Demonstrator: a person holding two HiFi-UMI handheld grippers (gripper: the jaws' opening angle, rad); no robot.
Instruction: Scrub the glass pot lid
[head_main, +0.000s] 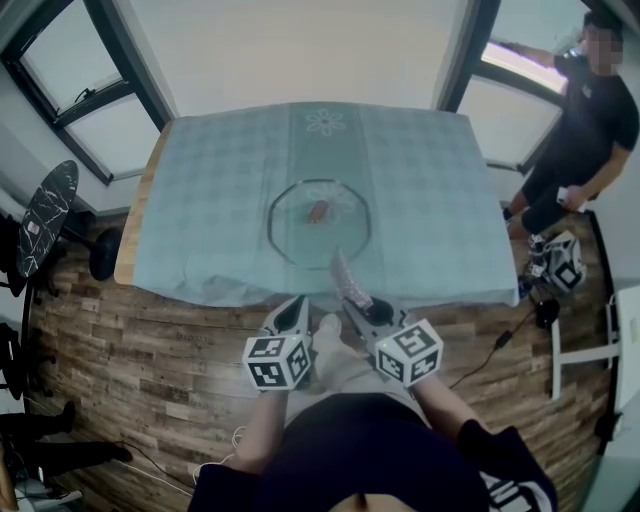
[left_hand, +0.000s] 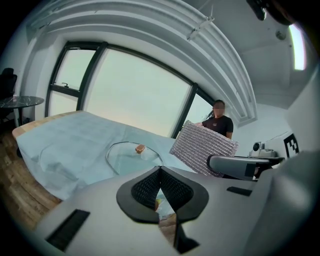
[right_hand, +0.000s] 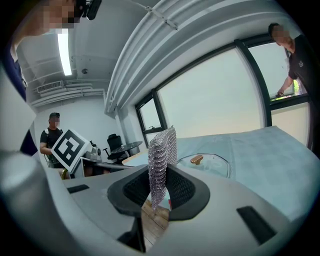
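Head view: one glass pot lid (head_main: 320, 222) lies flat near the middle of the desk (head_main: 130, 240), on a pale blue cloth (head_main: 220, 180). Two tools sit at the desk's near edge, the left tool (head_main: 300, 303) and the right tool (head_main: 358, 305), well short of the lid. One person (head_main: 585, 130) stands by the window.

Left gripper view: the left tool's jaws are pressed together with nothing between them. The lid lies ahead on the cloth.

Right gripper view: the right tool's jaws pinch one metal mesh scrubber (right_hand: 161, 155), which stands upright. The lid lies beyond it, apart.
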